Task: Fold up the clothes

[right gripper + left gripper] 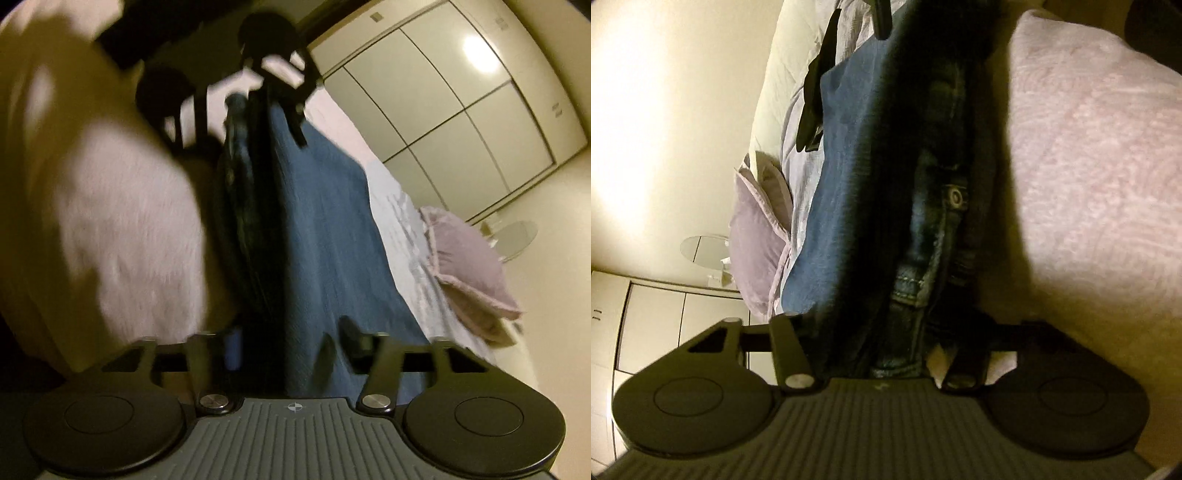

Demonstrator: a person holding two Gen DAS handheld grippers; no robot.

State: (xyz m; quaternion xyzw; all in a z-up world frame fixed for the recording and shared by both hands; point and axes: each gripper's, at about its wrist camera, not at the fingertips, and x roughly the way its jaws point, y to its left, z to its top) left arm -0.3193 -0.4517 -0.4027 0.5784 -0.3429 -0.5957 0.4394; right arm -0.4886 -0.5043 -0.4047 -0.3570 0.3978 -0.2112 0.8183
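Note:
A pair of dark blue jeans (923,236) hangs stretched between my two grippers, held up off the bed. In the left wrist view my left gripper (886,354) is shut on the waistband, with the metal button (956,195) just ahead. The right gripper (820,92) shows far off at the top left, at the jeans' other end. In the right wrist view my right gripper (284,350) is shut on the jeans (332,229), and the left gripper (273,122) holds the far end. The views are blurred.
A pale pink fuzzy blanket (1089,166) lies on one side, also seen in the right wrist view (110,221). A light grey bedsheet (399,229) carries a mauve pillow (469,266). White wardrobe doors (443,110) and a small round table (517,236) stand behind.

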